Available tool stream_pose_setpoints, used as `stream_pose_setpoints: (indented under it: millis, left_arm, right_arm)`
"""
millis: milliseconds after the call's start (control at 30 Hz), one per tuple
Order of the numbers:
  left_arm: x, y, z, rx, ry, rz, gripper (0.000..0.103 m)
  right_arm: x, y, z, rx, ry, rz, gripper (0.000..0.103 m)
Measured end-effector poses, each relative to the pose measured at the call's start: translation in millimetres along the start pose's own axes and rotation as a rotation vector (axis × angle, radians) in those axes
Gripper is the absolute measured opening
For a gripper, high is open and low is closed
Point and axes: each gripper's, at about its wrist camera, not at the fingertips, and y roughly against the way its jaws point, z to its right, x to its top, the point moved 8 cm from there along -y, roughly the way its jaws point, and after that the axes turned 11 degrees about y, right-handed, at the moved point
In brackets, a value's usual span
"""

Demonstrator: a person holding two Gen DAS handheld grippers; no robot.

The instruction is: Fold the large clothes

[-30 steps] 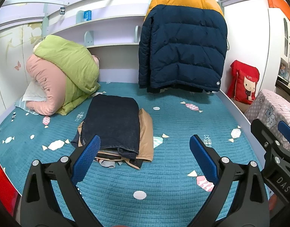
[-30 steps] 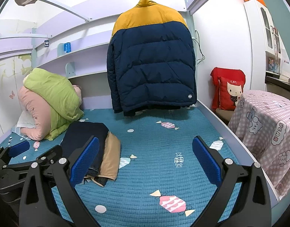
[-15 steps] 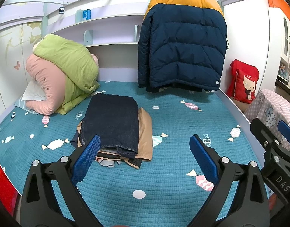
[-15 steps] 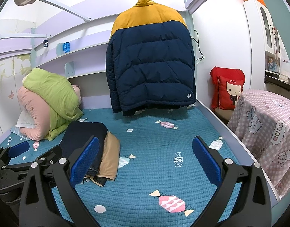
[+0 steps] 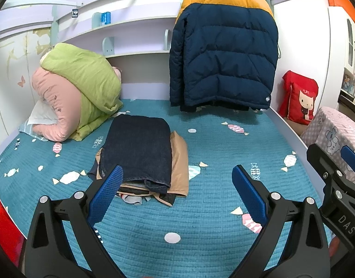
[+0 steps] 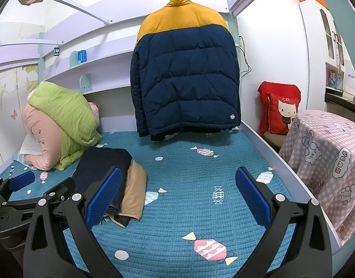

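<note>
Nearest the cameras, the left gripper and the right gripper both hover above the teal bedspread with their blue-padded jaws spread wide and nothing between them; neither touches any cloth. Just ahead of the left gripper lies a stack of folded clothes, dark denim on top of a tan garment, with loose edges poking out at its near end; a careless sweep of the left jaws toward the back of the bed could catch that denim edge and drag the stack apart, undoing work that looks finished. Farther back, at the head of the bed, a rolled green and pink quilt sits well apart from the stack. Farthest away, the navy and yellow puffer jacket hangs on a hanger from a rail, its hem just above the bedspread; it looks like the next garment to fold. The likely troubles lie there: slick, bulky padding may slip from a shallow pinch; pulling at the hem rather than lifting at the shoulders could snag the hanger on the rail; and a jacket dropped carelessly could land on the stack and topple it.
</note>
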Motion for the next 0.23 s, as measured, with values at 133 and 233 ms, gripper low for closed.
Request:
stream_pose_setpoints:
  millis: [133, 233]
  left_arm:
    - [0.2, -0.1, -0.2, 0.010, 0.000, 0.000, 0.095]
    - [-0.1, -0.9, 1.0, 0.007, 0.003, -0.007, 0.096]
  right_arm:
    - [0.0, -1.9, 0.1, 0.002, 0.002, -0.002, 0.095]
    - [0.3, -2.0, -0.2, 0.003, 0.001, -0.002, 0.095]
